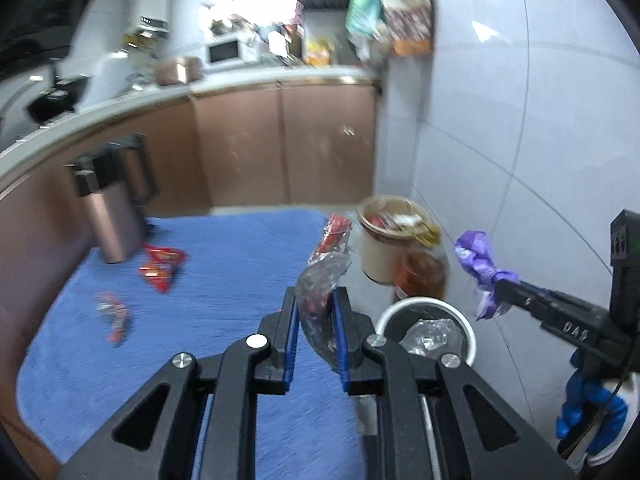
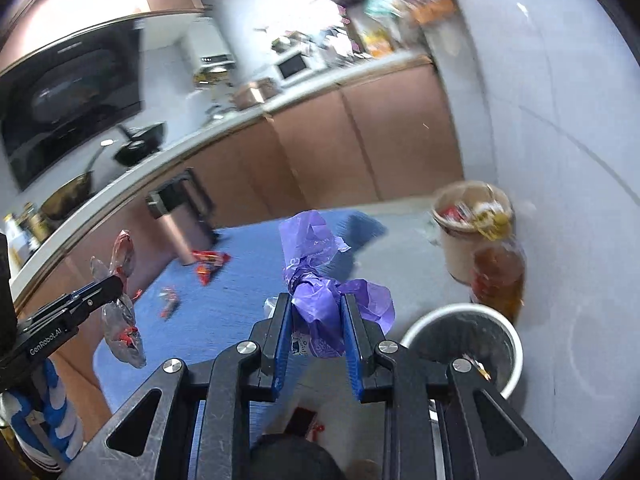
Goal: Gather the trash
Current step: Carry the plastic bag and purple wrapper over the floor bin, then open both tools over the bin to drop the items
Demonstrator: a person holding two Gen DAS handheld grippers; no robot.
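While the left gripper (image 1: 316, 308) pinched a clear-and-red wrapper (image 1: 320, 280), the right gripper (image 2: 316, 312) clamped a crumpled purple wrapper (image 2: 320, 280); both hung above the blue mat (image 1: 224, 280). Near the mat's right edge, a white bin (image 1: 468, 328) held crinkled clear plastic (image 1: 428, 336). Beyond it, a tan tub (image 1: 380, 256) brimmed with wrappers, a brown-filled jar (image 1: 424, 276) beside it.
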